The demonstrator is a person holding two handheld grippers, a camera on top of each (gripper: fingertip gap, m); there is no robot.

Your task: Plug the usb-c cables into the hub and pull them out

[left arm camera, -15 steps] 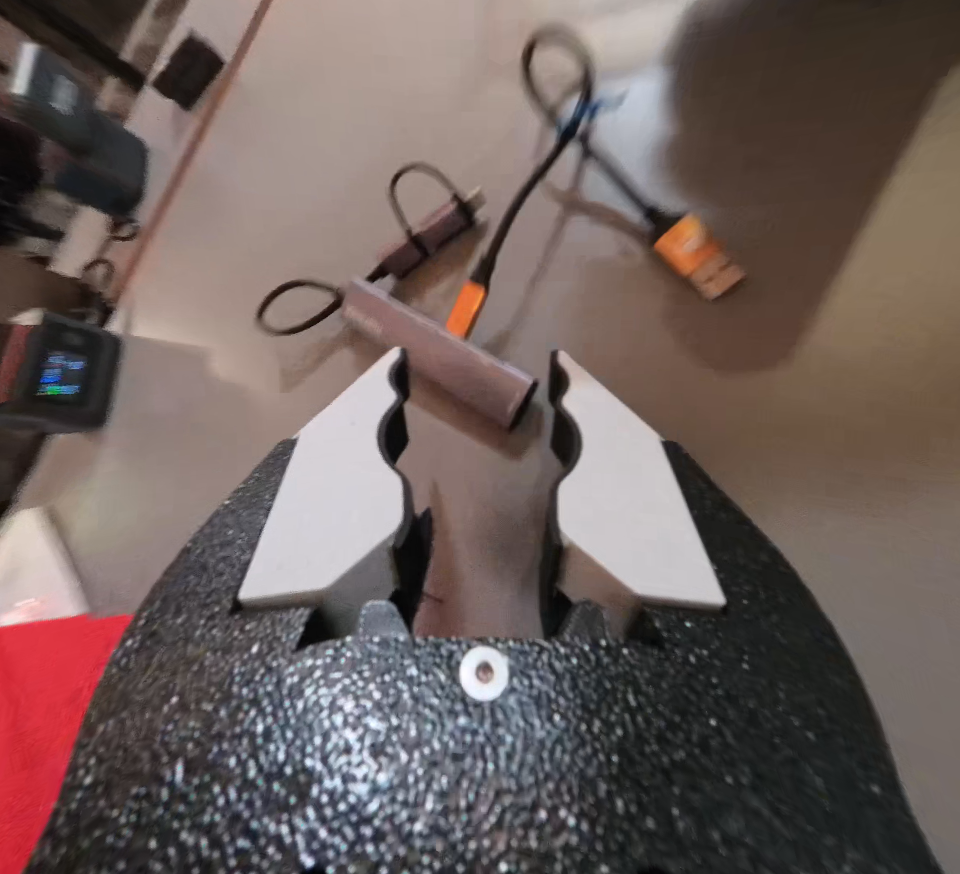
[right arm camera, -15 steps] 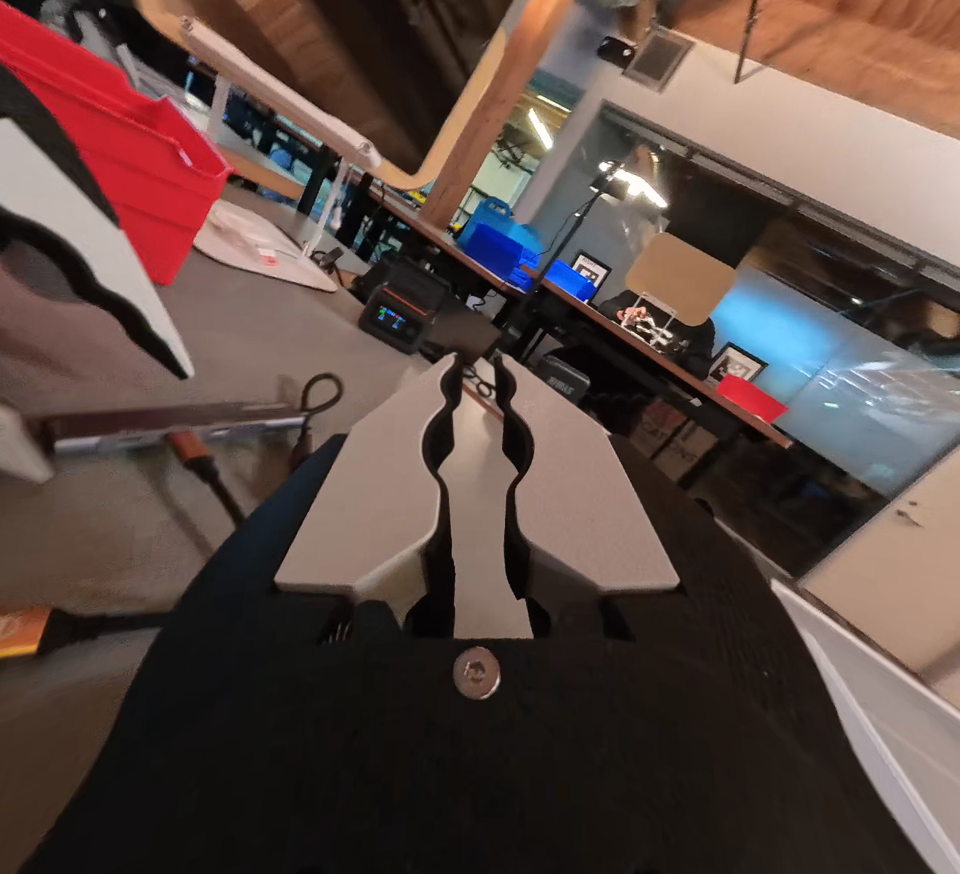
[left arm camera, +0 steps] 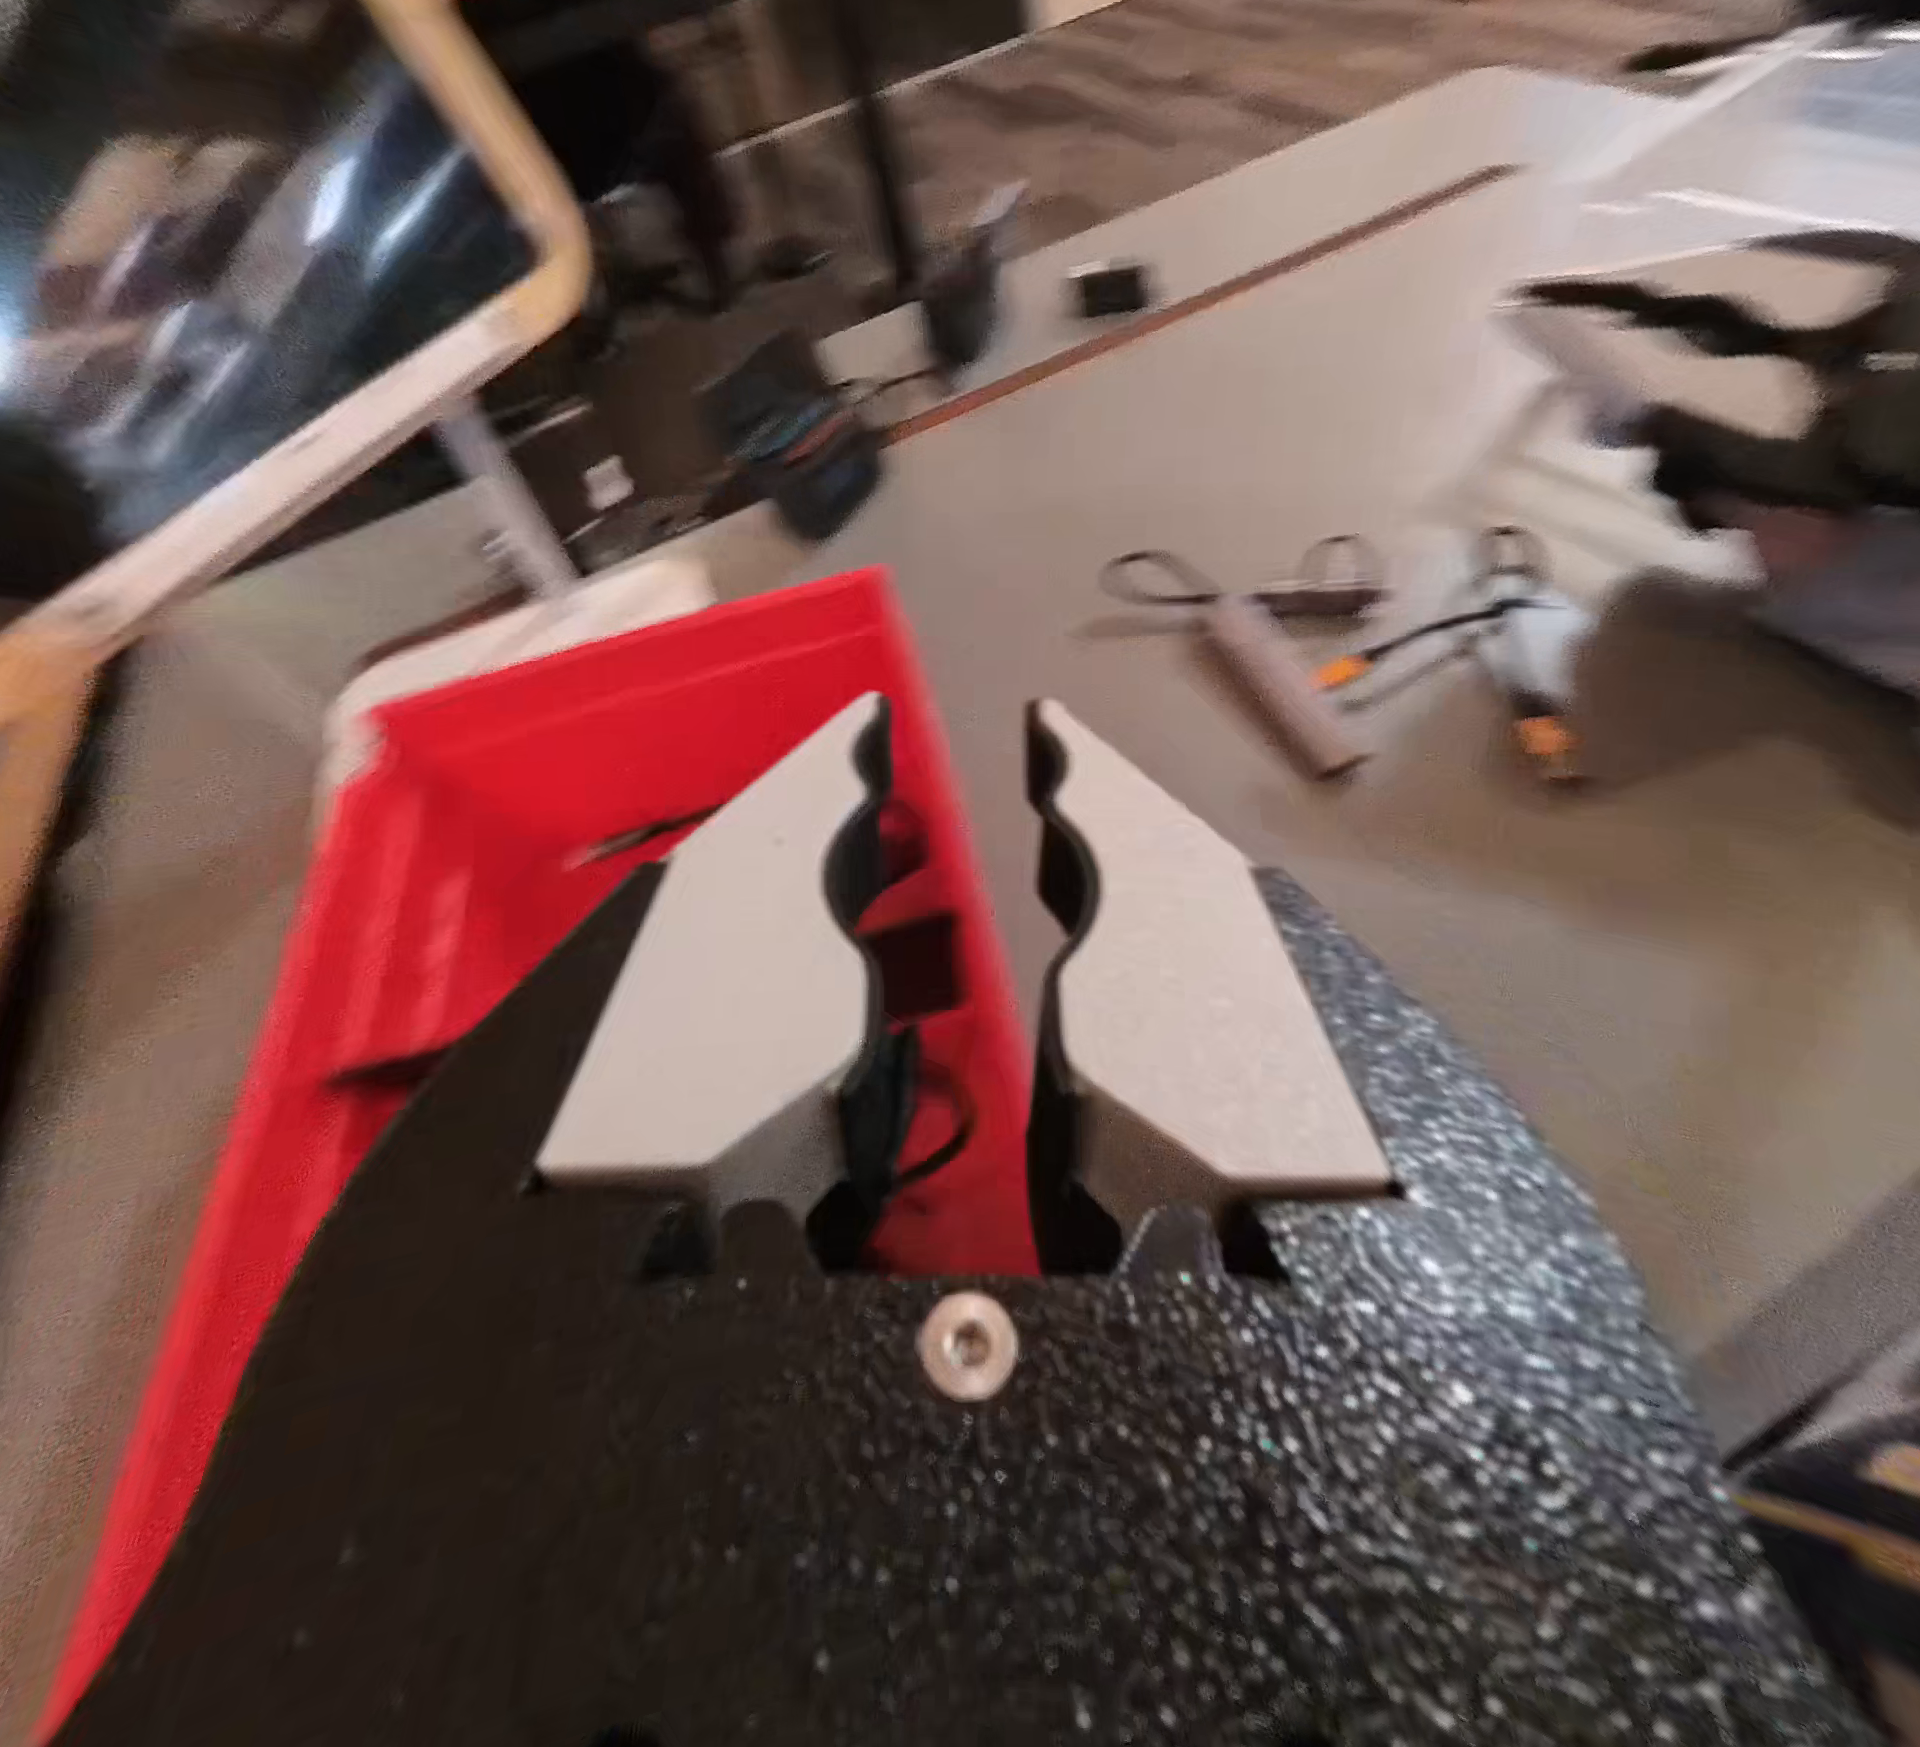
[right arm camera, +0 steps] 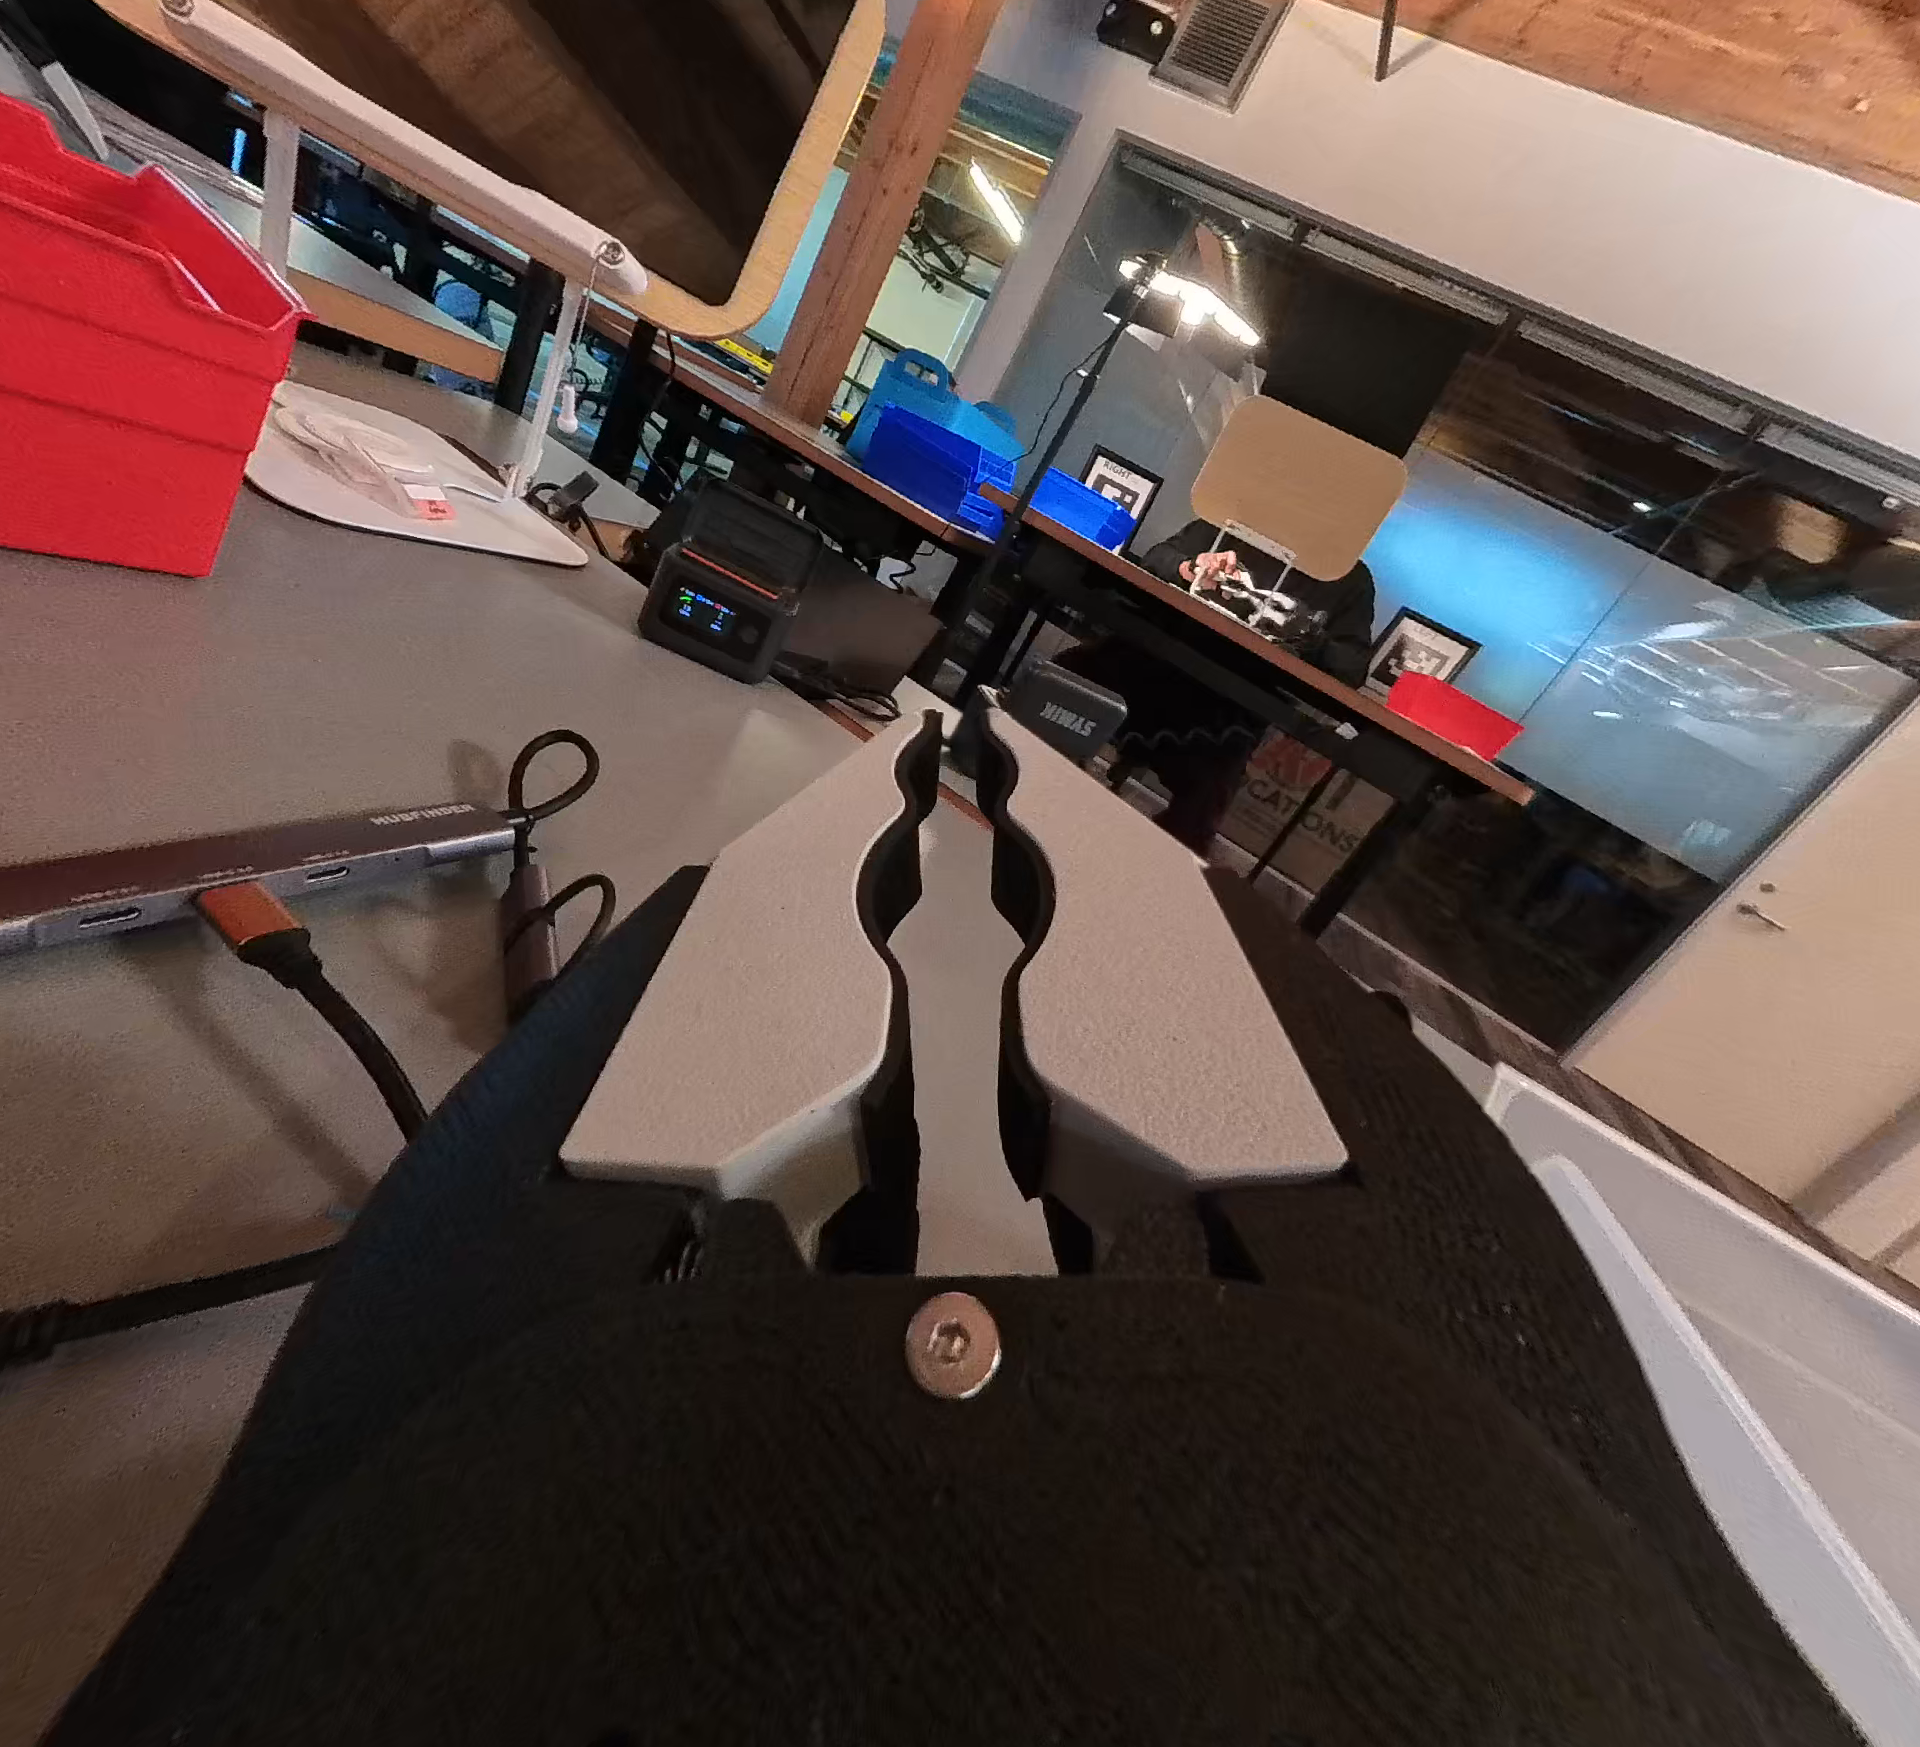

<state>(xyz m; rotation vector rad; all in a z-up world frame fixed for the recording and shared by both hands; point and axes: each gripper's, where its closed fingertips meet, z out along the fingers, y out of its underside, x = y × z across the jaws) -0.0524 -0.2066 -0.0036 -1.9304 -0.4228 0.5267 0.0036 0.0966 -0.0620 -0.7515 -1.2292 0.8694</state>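
The right hand-held gripper (right arm camera: 958,731) holds nothing; its grey fingers stand with only a narrow gap between them, nearly closed. It points past the work, toward the far room, and not at the cables. Just to its left on the grey surface (right arm camera: 312,689) lies the long grey metal hub (right arm camera: 249,856), with the orange-ended black usb-c cable (right arm camera: 255,918) plugged into one of its ports. The cable runs back toward the near edge, under the gripper body.

The left hand-held gripper (left arm camera: 956,721) is open and empty. It hovers over the red plastic bin (left arm camera: 582,741), well apart from the hub (left arm camera: 1273,689), which lies farther to the right. This view is blurred, so the second orange plug (left arm camera: 1538,736) beside the hub is hard to read.

I judge these risks. The hub is light and nobody holds it, so pulling the plug can drag the whole hub across the surface instead of freeing the cable. The right gripper must open wider before it takes the plug, or its tips can push the plug sideways and strain the port. The cable under the gripper body can also catch.
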